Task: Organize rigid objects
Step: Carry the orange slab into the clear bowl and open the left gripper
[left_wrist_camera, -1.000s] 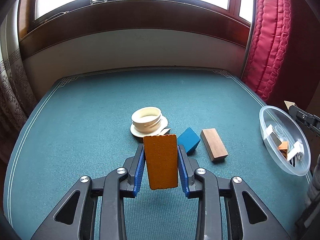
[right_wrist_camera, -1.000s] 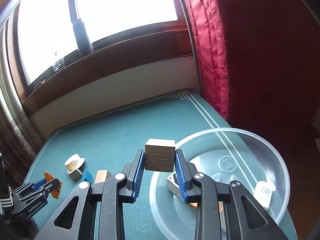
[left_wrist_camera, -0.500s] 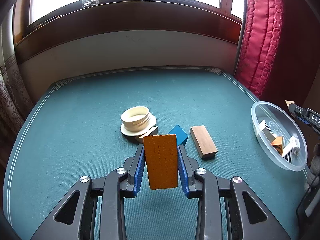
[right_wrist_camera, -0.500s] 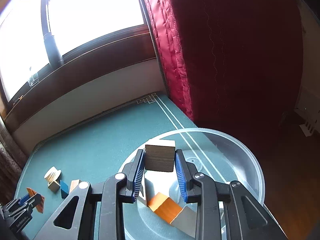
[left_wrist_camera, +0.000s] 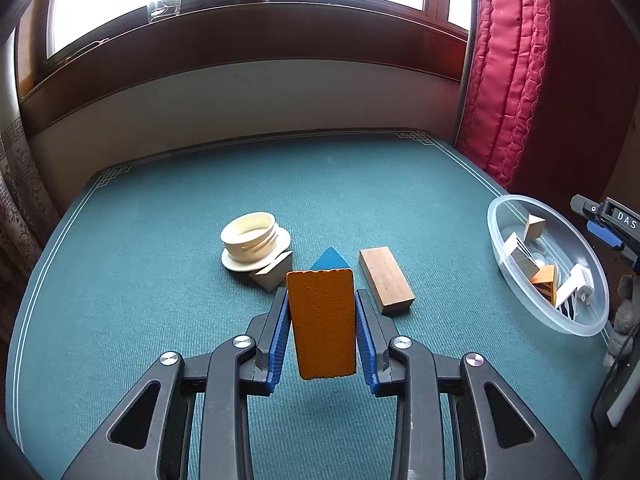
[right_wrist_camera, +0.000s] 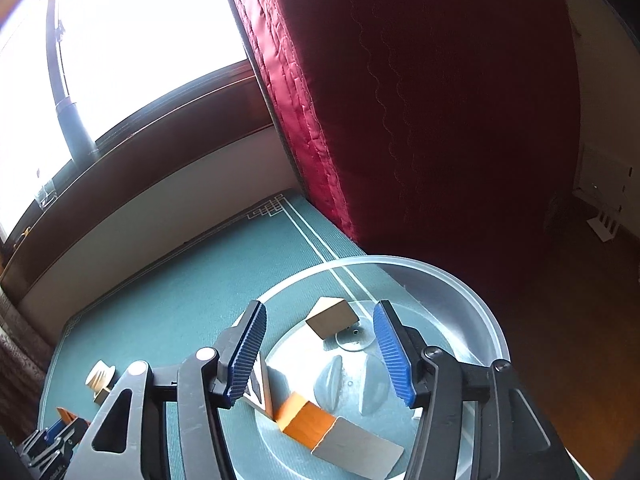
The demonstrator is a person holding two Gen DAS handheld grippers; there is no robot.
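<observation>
My left gripper [left_wrist_camera: 322,320] is shut on an orange flat block [left_wrist_camera: 322,322], held upright above the green table. Beyond it lie a blue wedge [left_wrist_camera: 330,259], a brown wooden block [left_wrist_camera: 385,280], a grey wedge [left_wrist_camera: 273,276] and a cream ring [left_wrist_camera: 254,240]. My right gripper [right_wrist_camera: 324,352] hangs over the clear plastic bowl [right_wrist_camera: 476,312] with its jaws opening; a small wooden block [right_wrist_camera: 332,317] lies loose in the bowl between and beyond the pads, free of them. Other blocks rest in the bowl, among them an orange one [right_wrist_camera: 306,424]. The bowl [left_wrist_camera: 504,236] shows at the right in the left wrist view.
A red curtain [right_wrist_camera: 400,100] hangs just past the table's right edge, close to the bowl. A wall and a window sill [left_wrist_camera: 240,52] run along the table's far side. Bare green cloth [left_wrist_camera: 160,208] stretches to the left of the ring.
My right gripper swung over the bowl and its jaws came apart, dropping the small wooden block into the bowl. The left gripper kept its hold on the orange block.
</observation>
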